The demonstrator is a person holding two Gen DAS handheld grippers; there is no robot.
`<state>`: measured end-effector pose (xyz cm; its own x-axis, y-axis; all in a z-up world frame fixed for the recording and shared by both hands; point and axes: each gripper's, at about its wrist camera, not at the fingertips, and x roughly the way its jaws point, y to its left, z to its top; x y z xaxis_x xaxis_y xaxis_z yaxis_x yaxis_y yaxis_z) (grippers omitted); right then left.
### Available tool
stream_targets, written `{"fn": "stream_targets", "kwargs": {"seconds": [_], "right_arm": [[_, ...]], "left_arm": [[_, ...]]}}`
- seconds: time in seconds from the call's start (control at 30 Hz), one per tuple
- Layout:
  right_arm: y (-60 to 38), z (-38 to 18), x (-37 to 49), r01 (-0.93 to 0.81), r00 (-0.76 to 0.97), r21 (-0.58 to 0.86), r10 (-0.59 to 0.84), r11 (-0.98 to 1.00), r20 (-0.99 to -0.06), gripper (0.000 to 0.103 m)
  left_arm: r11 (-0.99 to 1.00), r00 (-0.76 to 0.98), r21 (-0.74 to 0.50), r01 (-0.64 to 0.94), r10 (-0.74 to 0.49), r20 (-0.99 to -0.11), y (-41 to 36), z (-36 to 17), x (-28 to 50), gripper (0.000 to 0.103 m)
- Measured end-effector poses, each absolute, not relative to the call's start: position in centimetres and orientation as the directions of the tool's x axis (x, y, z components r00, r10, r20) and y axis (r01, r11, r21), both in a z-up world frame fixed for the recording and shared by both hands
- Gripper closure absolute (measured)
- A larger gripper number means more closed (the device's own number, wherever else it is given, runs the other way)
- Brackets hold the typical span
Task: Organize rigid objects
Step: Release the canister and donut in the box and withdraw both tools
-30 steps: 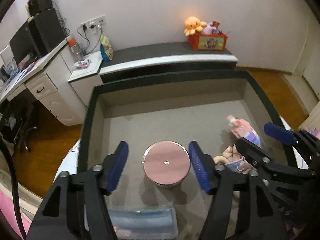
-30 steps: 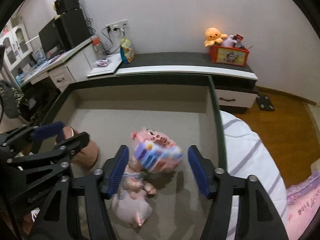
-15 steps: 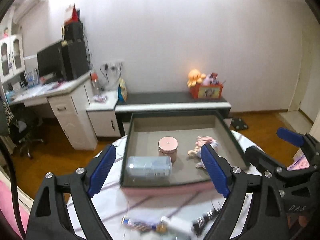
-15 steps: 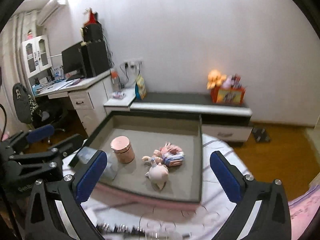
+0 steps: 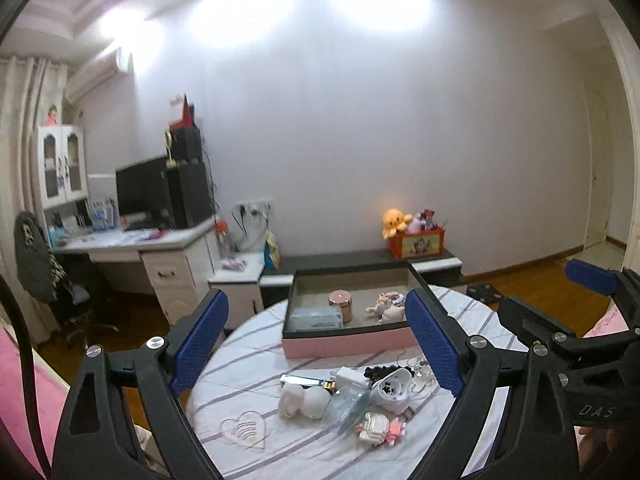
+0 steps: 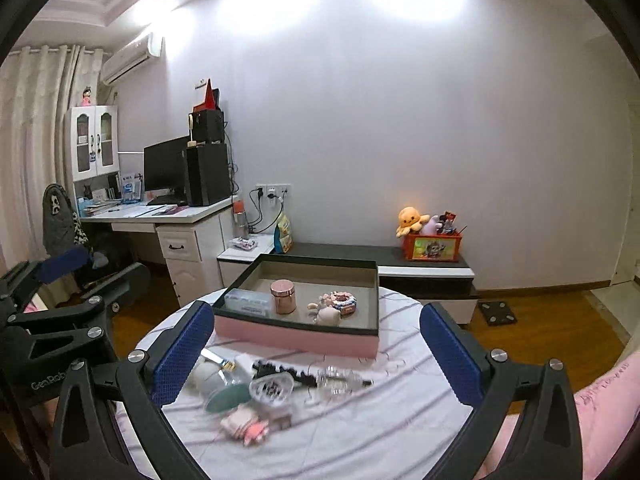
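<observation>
A pink-sided tray [image 5: 348, 347] [image 6: 296, 338] stands at the far side of a round striped table [image 5: 248, 364] [image 6: 360, 432]. In it are a pale blue box [image 5: 316, 318] [image 6: 250, 303], a rose-gold jar [image 5: 341, 305] [image 6: 283, 296] and small figurines [image 5: 387, 307] [image 6: 334, 307]. A pile of small loose items [image 5: 352, 400] [image 6: 260, 392] lies on the table in front of the tray. My left gripper [image 5: 320, 344] is open and empty, held back above the table. My right gripper [image 6: 316, 356] is open and empty too, to the right of the left one.
A white desk with a monitor [image 6: 166, 174] and speakers stands at the left. A low dark bench [image 6: 400, 256] along the wall carries a red toy box [image 6: 432, 246] with an orange plush. Wooden floor lies around the table. A pink bed edge [image 6: 600, 400] is at the right.
Both grippers have pulled back and up from inside the tray, where they left the jar and the figurines. Both have opened wider. The whole table and the item pile now show.
</observation>
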<state>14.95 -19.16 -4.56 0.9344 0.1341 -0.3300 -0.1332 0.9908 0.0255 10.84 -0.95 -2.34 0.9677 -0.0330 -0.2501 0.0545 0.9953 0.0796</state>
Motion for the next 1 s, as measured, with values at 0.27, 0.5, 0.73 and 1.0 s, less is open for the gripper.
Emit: {"fn": "stream_targets", "kwargs": {"seconds": [0.27,0.5,0.73,1.0], "right_arm": [[-18.9,-3.4,9.7,-0.133,0.952,0.024,0.134,0.991,-0.273,0.0],[-18.4,-2.6,6.9,-0.132,0.967,0.008,0.13,0.991,-0.22,0.0],[-18.5,-2.4,6.3,-0.132,0.971,0.016,0.132,0.991,-0.199,0.0],[-18.7,-2.5,6.2,-0.13,0.97,0.018,0.131,0.991,-0.204,0.0]], "left_arm": [[0.998,0.987,0.064,0.013,-0.003,-0.16,0.1,-1.0,5.1,0.01],[0.999,0.992,0.048,0.014,-0.008,-0.123,0.2,-0.4,3.5,0.009],[0.999,0.994,0.046,0.018,-0.012,-0.112,0.0,-0.3,2.9,0.008],[0.999,0.993,0.043,0.021,-0.016,-0.117,-0.2,-0.5,3.0,0.008]]}}
